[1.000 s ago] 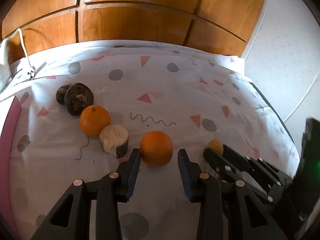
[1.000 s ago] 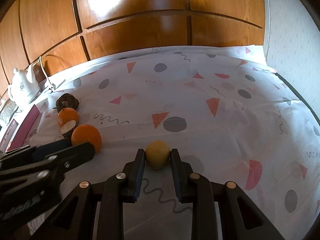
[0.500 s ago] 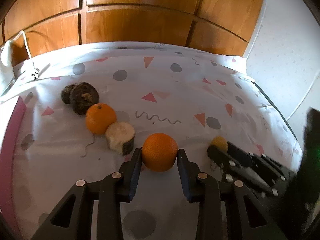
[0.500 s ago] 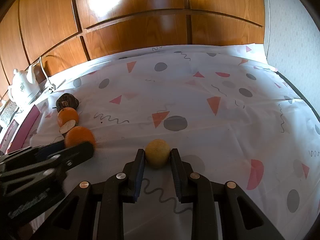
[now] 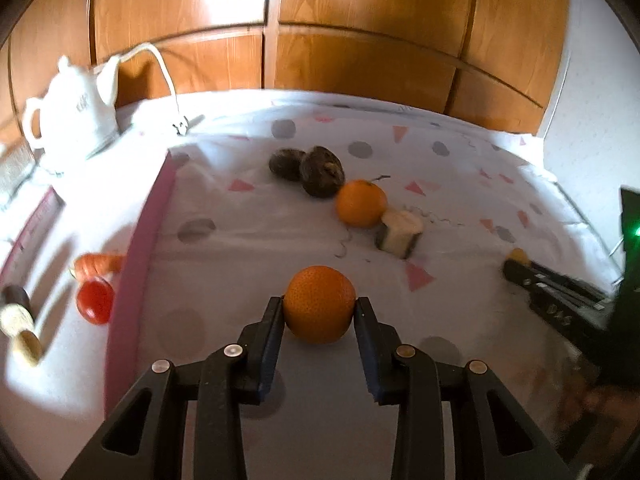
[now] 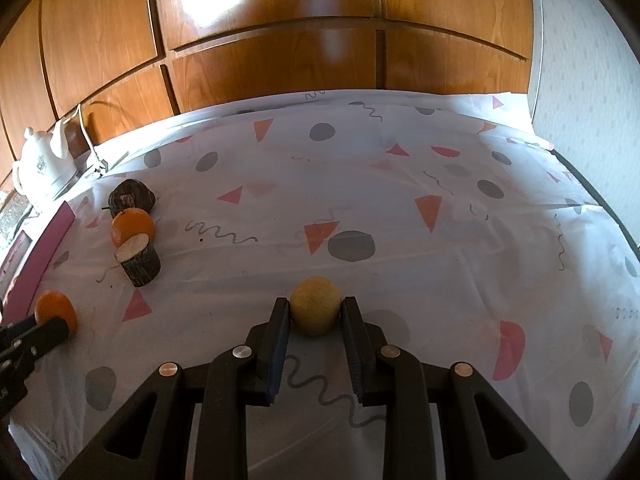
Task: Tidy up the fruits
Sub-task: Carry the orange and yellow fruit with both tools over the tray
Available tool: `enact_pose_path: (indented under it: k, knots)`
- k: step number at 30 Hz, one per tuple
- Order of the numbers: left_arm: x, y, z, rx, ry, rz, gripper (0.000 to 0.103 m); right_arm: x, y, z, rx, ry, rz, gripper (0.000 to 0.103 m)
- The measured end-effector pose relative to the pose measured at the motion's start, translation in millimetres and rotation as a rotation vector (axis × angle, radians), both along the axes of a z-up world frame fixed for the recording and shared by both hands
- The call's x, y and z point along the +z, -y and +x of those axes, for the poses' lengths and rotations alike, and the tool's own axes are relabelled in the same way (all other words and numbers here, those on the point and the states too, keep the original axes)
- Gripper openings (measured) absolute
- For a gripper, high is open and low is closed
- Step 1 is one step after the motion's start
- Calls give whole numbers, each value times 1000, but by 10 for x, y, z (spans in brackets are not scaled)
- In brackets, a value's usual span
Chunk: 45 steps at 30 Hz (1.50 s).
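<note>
My left gripper (image 5: 319, 306) is shut on an orange (image 5: 319, 309) and holds it above the patterned cloth; the same orange shows in the right wrist view (image 6: 56, 310). My right gripper (image 6: 315, 311) is shut on a small yellow fruit (image 6: 315, 311), low over the cloth. A second orange (image 5: 361, 202) lies beside a cut pale chunk with dark rind (image 5: 398, 233) and two dark brown fruits (image 5: 322, 176). To the left, past a pink tray edge (image 5: 138, 248), lie a red tomato (image 5: 95, 300) and a carrot (image 5: 99, 265).
A white teapot (image 5: 76, 114) with a cord stands at the back left. Wooden cabinet doors (image 6: 280, 40) rise behind the table. A white wall (image 6: 592, 60) is on the right. Pale cut pieces (image 5: 20, 328) lie at the far left edge.
My left gripper has closed on the orange and swung left with it, bringing the pink tray, tomato and teapot into view. The right gripper stays shut on the yellow fruit.
</note>
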<state>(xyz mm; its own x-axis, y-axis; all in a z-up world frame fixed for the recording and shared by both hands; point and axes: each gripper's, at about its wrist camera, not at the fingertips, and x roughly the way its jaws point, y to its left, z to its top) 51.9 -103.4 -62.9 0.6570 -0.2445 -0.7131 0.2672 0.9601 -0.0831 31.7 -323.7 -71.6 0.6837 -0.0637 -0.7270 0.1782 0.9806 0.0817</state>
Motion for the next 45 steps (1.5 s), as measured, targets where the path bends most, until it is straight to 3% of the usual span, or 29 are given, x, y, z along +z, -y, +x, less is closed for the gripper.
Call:
enact_pose_path:
  k: [5,26,32,40,45]
  knots:
    - [-66,13,11,-16,21,11,36,0,-44,8,-2,-7,-33,26]
    - [-40,-33,-3,-26,-23,-26,35,-2,-99,21,0,-14,-67,27]
    - [75,-178,-80,-8,-47,-57,35,-2,-129,21,0,-18,-86,26]
    - [425,-411,-226,-16,4,-118,35,7,-166,32,6,-32,-113,26]
    - [553,-751,-203,50,-1,-154,35,80,-215,69,49,-63,-91,25]
